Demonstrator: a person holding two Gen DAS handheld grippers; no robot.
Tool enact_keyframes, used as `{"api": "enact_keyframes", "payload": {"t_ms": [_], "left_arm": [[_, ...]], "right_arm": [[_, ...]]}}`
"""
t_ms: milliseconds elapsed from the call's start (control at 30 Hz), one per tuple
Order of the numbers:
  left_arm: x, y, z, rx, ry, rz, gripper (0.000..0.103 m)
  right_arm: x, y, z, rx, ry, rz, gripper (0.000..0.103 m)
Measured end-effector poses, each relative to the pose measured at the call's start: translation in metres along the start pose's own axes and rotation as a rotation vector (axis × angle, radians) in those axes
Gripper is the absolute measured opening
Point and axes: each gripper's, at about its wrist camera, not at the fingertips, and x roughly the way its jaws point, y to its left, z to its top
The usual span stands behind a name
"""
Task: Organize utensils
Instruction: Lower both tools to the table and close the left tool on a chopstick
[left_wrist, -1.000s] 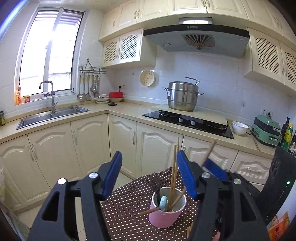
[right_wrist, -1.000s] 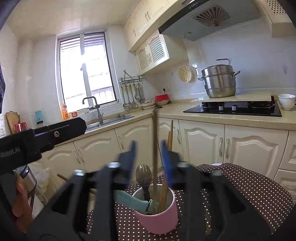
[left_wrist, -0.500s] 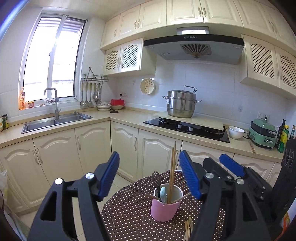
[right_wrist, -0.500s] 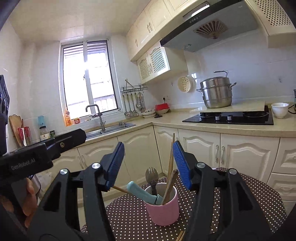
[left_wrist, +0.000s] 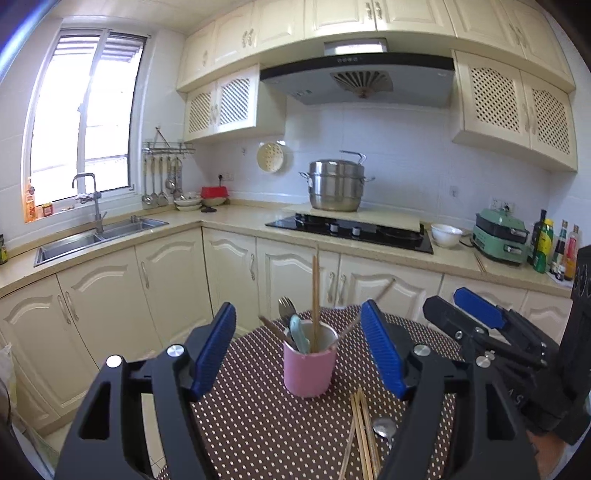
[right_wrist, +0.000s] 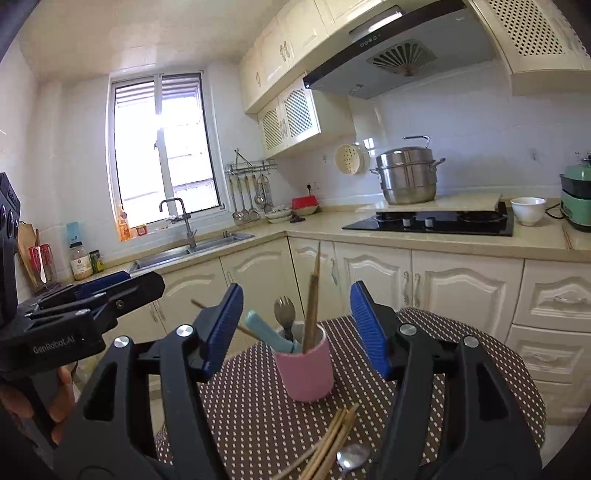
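Pink cup (left_wrist: 309, 363): upright at table (left_wrist: 240, 424) centre, corralling chopsticks, fork, teal handle.
Loose chopsticks (left_wrist: 360, 435): flat at cup's 5 o'clock beside a spoon (left_wrist: 384, 428), unsorted.
Left gripper (left_wrist: 299, 350): empty, jaws apart.
Right gripper (right_wrist: 295, 328): empty, jaws opening.

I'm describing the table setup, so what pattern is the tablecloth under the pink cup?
Dark brown with small white polka dots; the tablecloth shows best in the left wrist view.

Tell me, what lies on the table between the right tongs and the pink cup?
Loose chopsticks and a spoon lie on the dotted table before the pink cup, near the right tongs, whose jaws are opening with nothing gripped. The right wrist view shows this.
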Motion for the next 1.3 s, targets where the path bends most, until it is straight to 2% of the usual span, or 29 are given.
{"api": "enact_keyframes", "payload": {"t_ms": [167, 300, 500, 633, 767, 867, 933, 1167, 1300], "left_arm": [[0.007, -0.006, -0.021, 0.031, 0.159, -0.153, 0.069], [0.021, -0.006, -0.044, 0.049, 0.288, -0.229, 0.069], [0.066, 0.001, -0.092, 0.012, 0.525, -0.275, 0.069], [0.092, 0.0, -0.119, -0.008, 0.621, -0.282, 0.069], [0.111, -0.008, -0.139, 0.024, 0.67, -0.283, 0.069], [0.125, -0.018, -0.15, 0.082, 0.689, -0.255, 0.068], [0.132, -0.024, -0.158, 0.13, 0.697, -0.23, 0.061], [0.161, -0.041, -0.17, 0.188, 0.725, -0.22, 0.054], [0.18, -0.051, -0.167, 0.22, 0.726, -0.209, 0.038]], "right_arm": [[-0.011, -0.018, -0.022, 0.043, 0.109, -0.039, 0.066], [-0.013, -0.032, -0.045, 0.07, 0.214, -0.07, 0.069], [-0.005, -0.048, -0.086, 0.107, 0.349, -0.099, 0.069], [0.001, -0.053, -0.105, 0.123, 0.407, -0.104, 0.069], [0.009, -0.053, -0.12, 0.12, 0.462, -0.105, 0.069], [0.014, -0.053, -0.129, 0.123, 0.49, -0.1, 0.069], [0.017, -0.054, -0.133, 0.128, 0.5, -0.099, 0.069], [0.026, -0.061, -0.142, 0.144, 0.526, -0.1, 0.069], [0.031, -0.063, -0.145, 0.141, 0.545, -0.099, 0.069]]}}
